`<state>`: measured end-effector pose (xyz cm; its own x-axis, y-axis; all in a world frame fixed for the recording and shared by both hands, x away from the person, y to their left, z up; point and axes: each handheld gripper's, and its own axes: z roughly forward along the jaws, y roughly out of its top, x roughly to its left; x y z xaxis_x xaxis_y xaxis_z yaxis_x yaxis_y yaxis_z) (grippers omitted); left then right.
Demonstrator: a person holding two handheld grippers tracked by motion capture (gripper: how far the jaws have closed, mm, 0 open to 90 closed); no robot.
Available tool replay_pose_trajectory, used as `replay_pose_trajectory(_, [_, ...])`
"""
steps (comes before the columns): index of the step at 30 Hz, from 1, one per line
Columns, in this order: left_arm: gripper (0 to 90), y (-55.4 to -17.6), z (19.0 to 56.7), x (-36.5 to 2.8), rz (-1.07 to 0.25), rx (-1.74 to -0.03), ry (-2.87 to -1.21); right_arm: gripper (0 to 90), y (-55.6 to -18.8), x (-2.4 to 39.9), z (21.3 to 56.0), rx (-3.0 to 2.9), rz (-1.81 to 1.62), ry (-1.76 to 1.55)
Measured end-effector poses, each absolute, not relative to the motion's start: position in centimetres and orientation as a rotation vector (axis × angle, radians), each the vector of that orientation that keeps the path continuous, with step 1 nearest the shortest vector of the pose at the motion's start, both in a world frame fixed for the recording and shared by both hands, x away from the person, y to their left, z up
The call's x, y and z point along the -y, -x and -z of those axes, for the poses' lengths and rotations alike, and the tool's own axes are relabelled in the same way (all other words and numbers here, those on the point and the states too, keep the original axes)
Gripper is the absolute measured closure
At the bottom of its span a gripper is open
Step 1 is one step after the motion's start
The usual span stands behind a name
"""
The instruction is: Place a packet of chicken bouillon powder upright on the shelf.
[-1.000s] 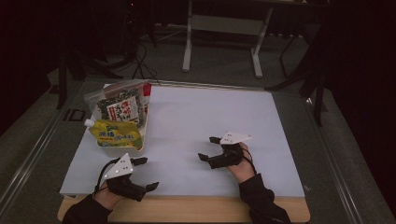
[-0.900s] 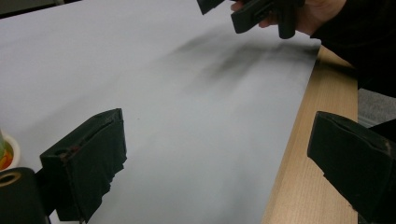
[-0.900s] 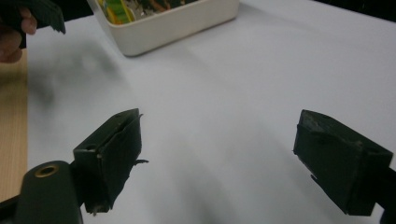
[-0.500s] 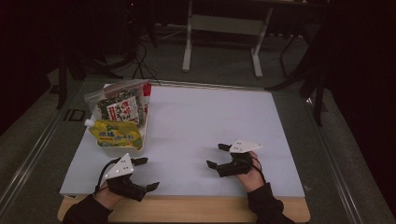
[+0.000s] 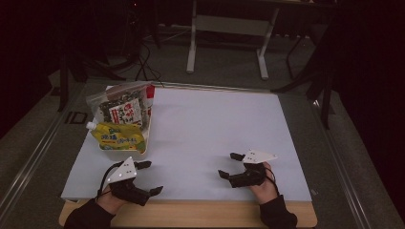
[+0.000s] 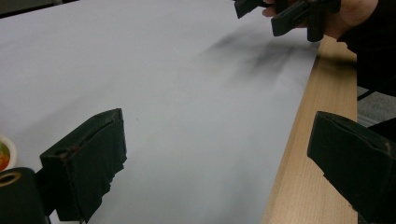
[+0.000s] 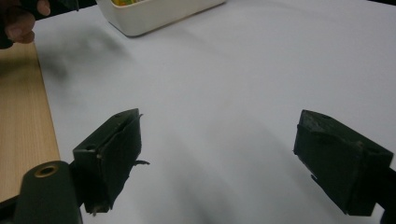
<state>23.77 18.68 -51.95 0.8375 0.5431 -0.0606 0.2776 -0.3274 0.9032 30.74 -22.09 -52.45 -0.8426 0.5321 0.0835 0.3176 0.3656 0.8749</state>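
White sheet (image 5: 210, 129): right gripper (image 5: 229, 165) withdrew.

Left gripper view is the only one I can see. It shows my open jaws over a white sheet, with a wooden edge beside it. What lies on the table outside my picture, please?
Observer: In the high view, a white tray stands at the far left of the sheet, ahead of the left gripper.
Operator: Is something inside it?
Observer: Yes. A yellow pouch with a white cap lies at the front, and a clear bag with a red and white label sits behind it.
Operator: Is the other gripper busy?
Observer: No. The right gripper has its jaws open over bare sheet, with nothing between them.
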Motion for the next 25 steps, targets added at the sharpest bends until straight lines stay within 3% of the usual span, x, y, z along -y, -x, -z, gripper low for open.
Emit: replay_pose_trajectory(25, [5.2,-23.8,52.3,-18.5,-0.300,-0.605,-1.942,14.1,-31.0,22.5,53.7,-2.427,-1.407,-0.781])
